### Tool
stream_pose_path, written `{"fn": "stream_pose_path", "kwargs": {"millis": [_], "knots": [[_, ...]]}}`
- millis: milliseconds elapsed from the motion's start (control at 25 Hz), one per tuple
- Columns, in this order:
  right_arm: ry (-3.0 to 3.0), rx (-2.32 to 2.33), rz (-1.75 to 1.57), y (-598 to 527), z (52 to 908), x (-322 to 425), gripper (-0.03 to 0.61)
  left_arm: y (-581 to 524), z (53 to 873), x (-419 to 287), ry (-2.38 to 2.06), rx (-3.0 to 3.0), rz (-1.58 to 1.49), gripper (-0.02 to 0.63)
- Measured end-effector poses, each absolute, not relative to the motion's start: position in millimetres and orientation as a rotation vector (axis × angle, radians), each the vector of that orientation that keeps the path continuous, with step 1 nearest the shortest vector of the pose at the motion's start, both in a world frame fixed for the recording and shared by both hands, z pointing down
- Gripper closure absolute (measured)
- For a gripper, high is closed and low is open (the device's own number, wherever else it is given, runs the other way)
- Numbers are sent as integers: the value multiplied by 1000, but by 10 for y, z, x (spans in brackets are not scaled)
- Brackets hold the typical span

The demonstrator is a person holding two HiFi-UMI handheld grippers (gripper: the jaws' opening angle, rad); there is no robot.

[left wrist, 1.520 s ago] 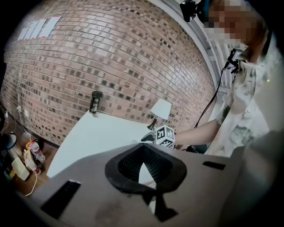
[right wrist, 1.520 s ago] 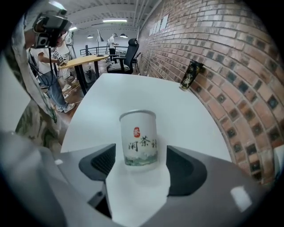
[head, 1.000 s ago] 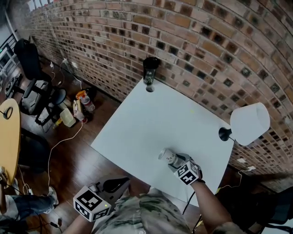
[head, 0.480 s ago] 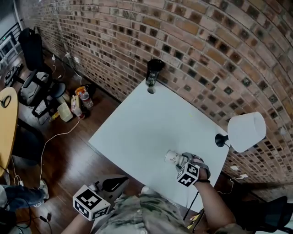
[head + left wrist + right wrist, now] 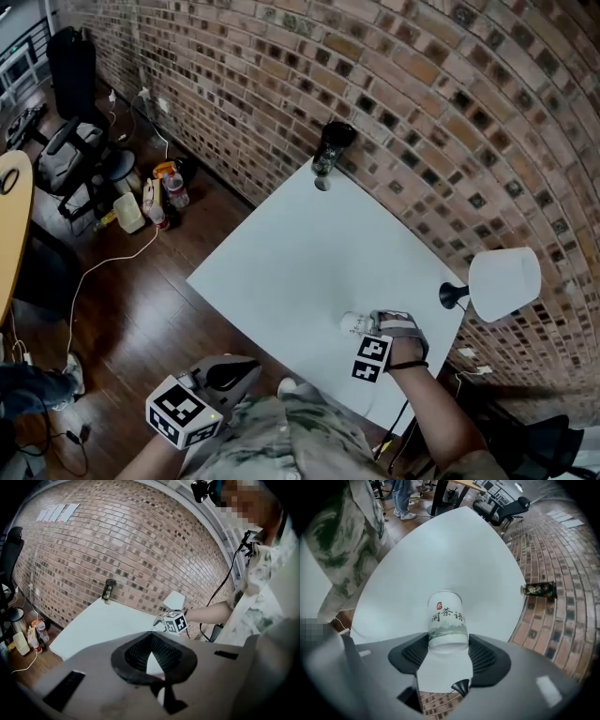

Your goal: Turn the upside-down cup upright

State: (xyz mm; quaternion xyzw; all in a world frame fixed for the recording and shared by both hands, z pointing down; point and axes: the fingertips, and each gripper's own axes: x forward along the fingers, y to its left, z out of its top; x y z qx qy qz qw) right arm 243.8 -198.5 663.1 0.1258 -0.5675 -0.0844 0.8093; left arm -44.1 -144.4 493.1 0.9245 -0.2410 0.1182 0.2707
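A white paper cup [image 5: 447,620] with a red seal and dark characters sits between the pads of my right gripper [image 5: 448,644], which is shut on its side. Its jaws have just been closing a little tighter on the cup. In the head view the cup [image 5: 355,323] pokes out leftward from the right gripper [image 5: 364,328] over the near right part of the white table [image 5: 300,244], tilted steeply. My left gripper [image 5: 246,367] hangs beyond the table's near edge, its pads [image 5: 151,637] meeting with nothing between them.
A dark bottle [image 5: 330,150] stands at the table's far corner by the brick wall. A white lamp [image 5: 503,279] on a black base [image 5: 453,296] stands at the right edge. Office chairs, bags and bottles [image 5: 150,202] crowd the floor at the left.
My right hand has rolled, and the cup has swung from lying out to the left to a steeper tilt. The left gripper has drifted a little toward the table.
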Motion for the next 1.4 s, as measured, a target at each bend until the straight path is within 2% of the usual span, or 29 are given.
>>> {"fn": "stream_pose_path", "kwargs": {"millis": [400,640,880,1040,1400], "knots": [[-1157,170,-223,-2076,6709,2020,310,-1478,5045,-713,-616,2472,315,607],[-1167,162,-216,-2117,6736,2013,304,-1515,5102,-868,-582,2465,343,607],[-1203,166,-203,-2125,6775,2018,266,-1562,5137,-951,-510,2477,374,607],[-1250,252,-179,-2183,6675,2008,238,-1610,5186,-983,-456,2484,389,607],[-1430,682,19,-1701,6056,2113,272,-1555,5157,-719,-355,2549,425,607]]}}
